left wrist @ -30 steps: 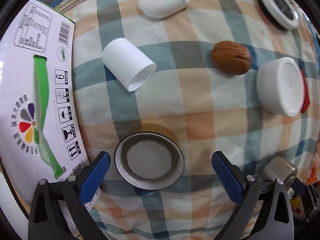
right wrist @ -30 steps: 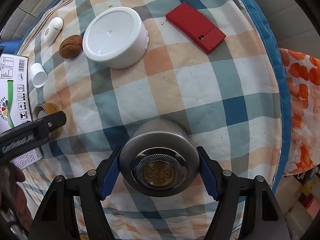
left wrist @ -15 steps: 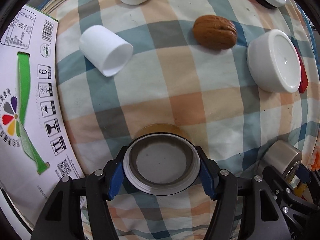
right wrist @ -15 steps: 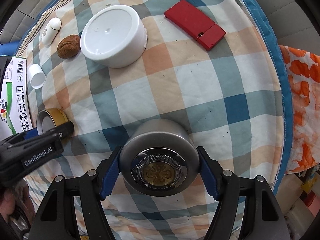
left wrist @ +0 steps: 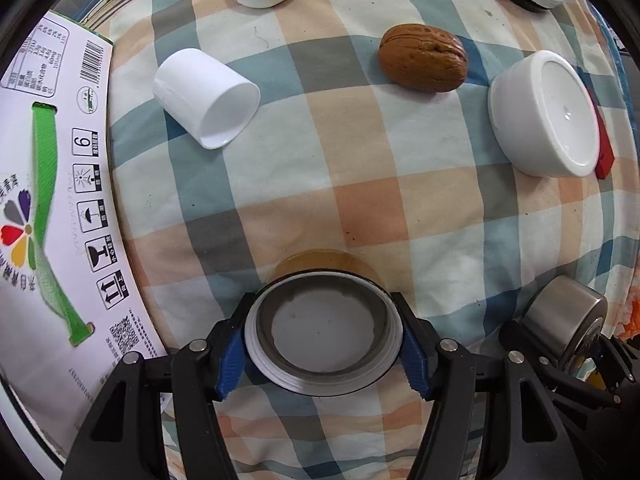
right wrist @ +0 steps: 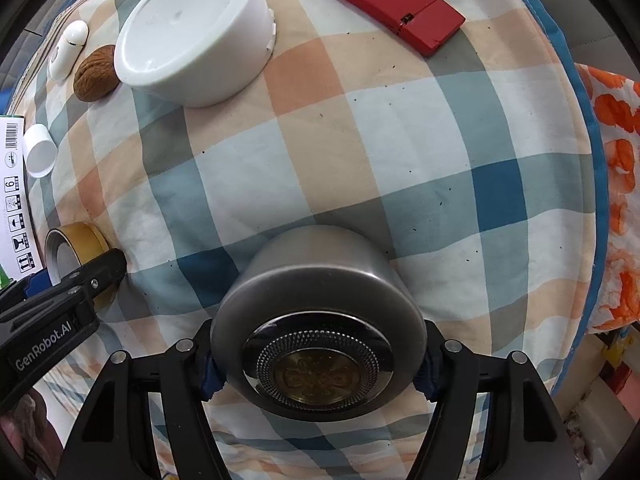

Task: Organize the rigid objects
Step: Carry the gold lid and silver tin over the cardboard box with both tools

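My left gripper [left wrist: 323,354] clamps the gold-sided, white-rimmed lid [left wrist: 323,344]; my right gripper [right wrist: 318,362] pinches the brushed steel tin [right wrist: 316,320].

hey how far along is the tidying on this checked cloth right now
Nothing looks sorted yet. In hand: left gripper clamps the gold tape roll, right gripper the steel cylinder. Left lying loose: walnut, upturned white bowl, white cap, red case.
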